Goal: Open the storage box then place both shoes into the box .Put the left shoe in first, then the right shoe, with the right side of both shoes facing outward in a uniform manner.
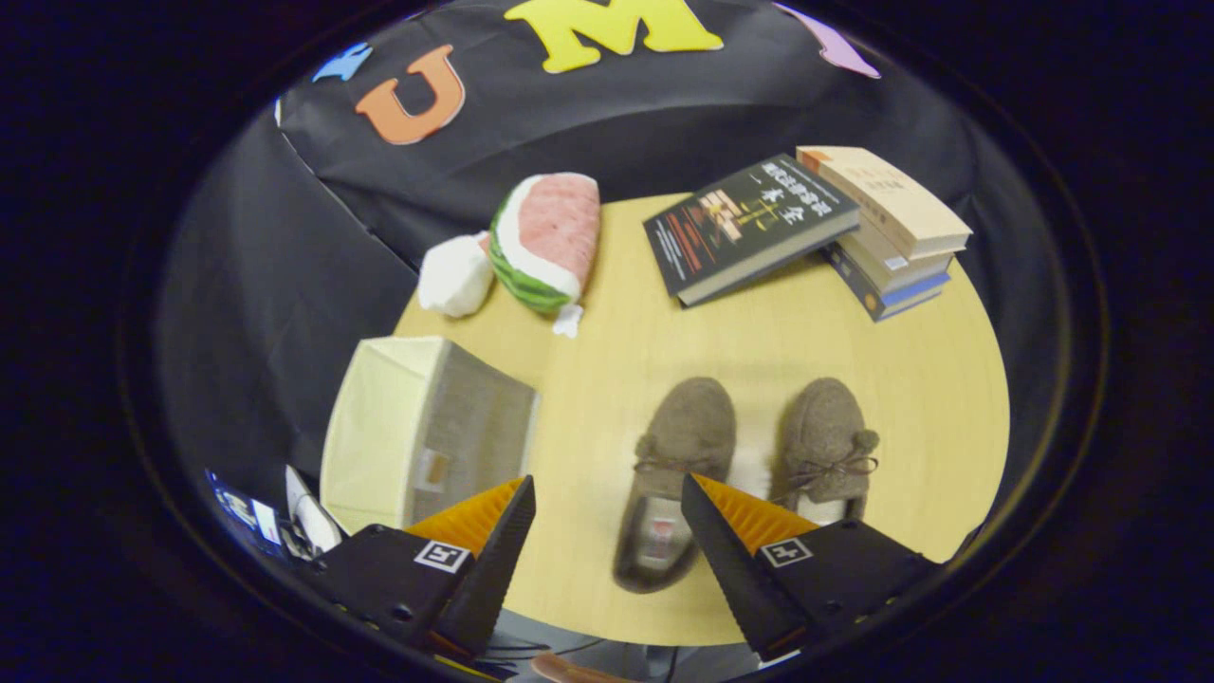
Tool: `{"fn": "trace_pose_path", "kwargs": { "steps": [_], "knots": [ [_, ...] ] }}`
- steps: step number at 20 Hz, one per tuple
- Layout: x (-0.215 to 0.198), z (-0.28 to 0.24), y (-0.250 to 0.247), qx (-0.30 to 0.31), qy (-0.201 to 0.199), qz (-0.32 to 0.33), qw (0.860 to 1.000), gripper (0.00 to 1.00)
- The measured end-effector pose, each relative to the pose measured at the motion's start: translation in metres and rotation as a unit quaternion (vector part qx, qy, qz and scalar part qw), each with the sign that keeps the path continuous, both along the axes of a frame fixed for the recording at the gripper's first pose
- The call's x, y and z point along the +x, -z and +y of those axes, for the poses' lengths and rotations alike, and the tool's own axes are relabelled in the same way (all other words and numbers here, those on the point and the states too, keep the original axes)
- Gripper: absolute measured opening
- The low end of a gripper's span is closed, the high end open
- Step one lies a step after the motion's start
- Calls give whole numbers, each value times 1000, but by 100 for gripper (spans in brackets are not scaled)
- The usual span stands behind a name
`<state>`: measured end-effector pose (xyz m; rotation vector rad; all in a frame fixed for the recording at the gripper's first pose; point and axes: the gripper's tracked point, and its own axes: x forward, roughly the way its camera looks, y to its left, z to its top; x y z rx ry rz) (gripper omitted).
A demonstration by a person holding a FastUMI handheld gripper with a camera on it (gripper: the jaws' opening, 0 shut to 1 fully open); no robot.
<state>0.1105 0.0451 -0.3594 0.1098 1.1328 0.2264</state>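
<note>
Hand-held gripper (607, 493) hovers above the near edge of the surface (664, 351), fingers spread wide, nothing between the pads; no contact with anything.

Storage box (427, 432), pale fabric, sits at the left edge of the surface, just ahead of the left finger; its opening appears to face the middle of the surface, and the interior looks bare; I judge it already open, though a lid or flap cannot be made out.

Both shoes on the surface near the near edge, side by side, toes pointing to the far edge; left shoe (678, 465) just ahead of the right finger, its heel partly behind that finger; right shoe (825, 446) just beside it, apart by a narrow gap.

Far edge clutter: watermelon plush (545, 237), white plush (455, 275) touching it, dark book (749, 228) leaning on a stack of books (892, 228).

Judgement: opening step likely done; neither shoe picked up or boxed; both placements left, left shoe first.
</note>
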Motion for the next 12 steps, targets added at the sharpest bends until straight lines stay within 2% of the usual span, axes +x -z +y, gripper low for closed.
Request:
{"fn": "trace_pose_path", "kwargs": {
  "steps": [3, 6, 8, 10, 11, 12],
  "knots": [
    [-9, -27, 42, -51, -3, 42, 998, 95],
    [-2, -45, 64, -96, -6, 45, 994, 94],
    [2, -61, 72, -136, 10, 43, 990, 84],
    [-1, -58, 80, -130, 22, 56, 990, 77],
    [-3, -55, 84, -126, 22, 67, 990, 68],
    [-6, -57, 89, -129, 25, 75, 989, 63]
  ]
}}
